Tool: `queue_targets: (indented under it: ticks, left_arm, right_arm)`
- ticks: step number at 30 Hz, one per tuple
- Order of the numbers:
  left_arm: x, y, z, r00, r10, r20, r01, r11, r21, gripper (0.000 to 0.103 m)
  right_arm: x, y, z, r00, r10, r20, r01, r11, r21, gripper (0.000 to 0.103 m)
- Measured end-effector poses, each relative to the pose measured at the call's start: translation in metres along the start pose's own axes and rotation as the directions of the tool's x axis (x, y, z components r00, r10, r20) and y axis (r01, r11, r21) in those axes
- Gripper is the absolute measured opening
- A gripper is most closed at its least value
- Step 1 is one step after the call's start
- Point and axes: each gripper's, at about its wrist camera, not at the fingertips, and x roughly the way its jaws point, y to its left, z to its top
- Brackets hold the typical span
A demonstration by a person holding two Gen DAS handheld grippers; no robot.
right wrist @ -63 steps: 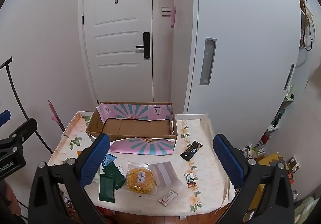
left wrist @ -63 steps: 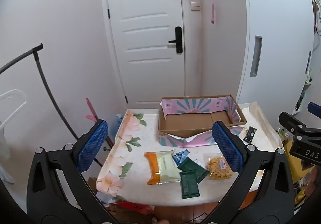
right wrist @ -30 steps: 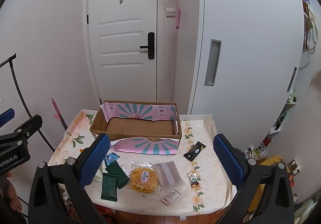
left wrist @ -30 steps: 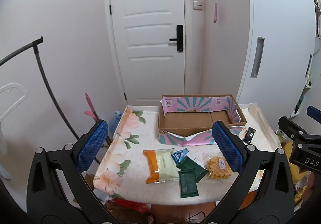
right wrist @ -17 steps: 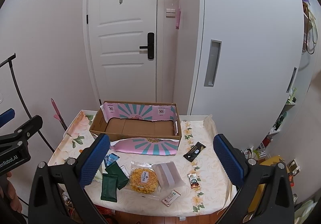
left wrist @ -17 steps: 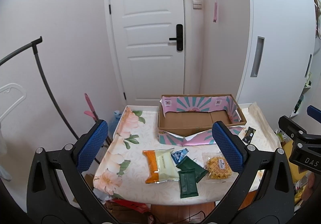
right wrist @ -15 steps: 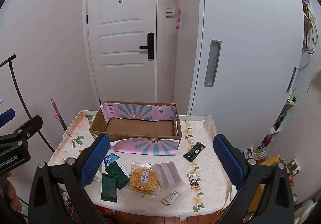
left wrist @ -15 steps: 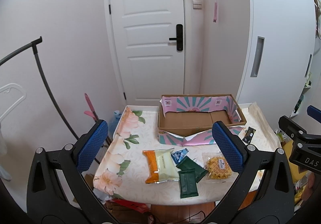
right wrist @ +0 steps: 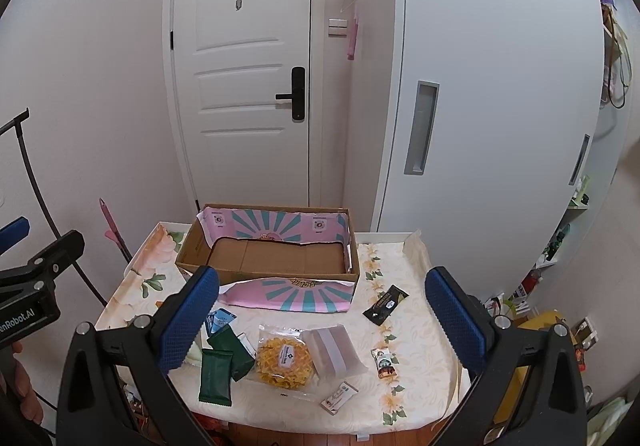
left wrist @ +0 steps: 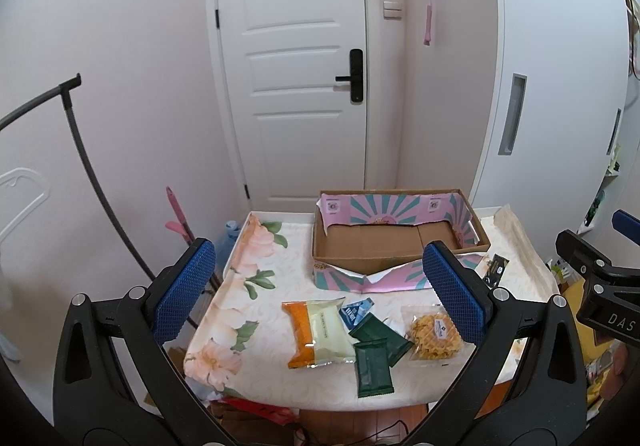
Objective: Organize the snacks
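An open cardboard box (left wrist: 394, 242) (right wrist: 276, 256) with pink and teal lining sits at the table's far side, nothing in it. In front of it lie an orange and cream packet (left wrist: 314, 330), a small blue packet (left wrist: 354, 312) (right wrist: 219, 320), two dark green packets (left wrist: 372, 362) (right wrist: 216, 370), a clear bag with a yellow waffle (left wrist: 434, 334) (right wrist: 286, 360), a black bar (right wrist: 386, 304) (left wrist: 495, 268) and two small wrapped pieces (right wrist: 384, 360). Both grippers hover high above the near edge. My left gripper (left wrist: 318, 292) is open and holds nothing. My right gripper (right wrist: 320, 320) is likewise open.
The small table has a floral cloth (left wrist: 248, 278) and stands against a white door (left wrist: 300, 66) and a white cabinet (right wrist: 480, 106). A black curved rack (left wrist: 92, 162) and a pink tool (left wrist: 178, 216) stand left. Cluttered shelves (right wrist: 568, 230) and bags are on the right.
Both views rose and pulled back slightly about two seconds ago; over the last second nothing has visibly moved. The snacks lie as before.
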Motion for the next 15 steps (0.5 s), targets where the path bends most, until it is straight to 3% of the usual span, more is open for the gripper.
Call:
queue_targets:
  ticks: [15]
  left_arm:
    - [0.0011,-0.0017,0.0022,1.000,0.000,0.000,0.000,1.000,0.000,0.103]
  right_arm:
    - [-0.0006,0.0009,-0.0012,1.000,0.000,0.001,0.000,1.000,-0.002,0.102]
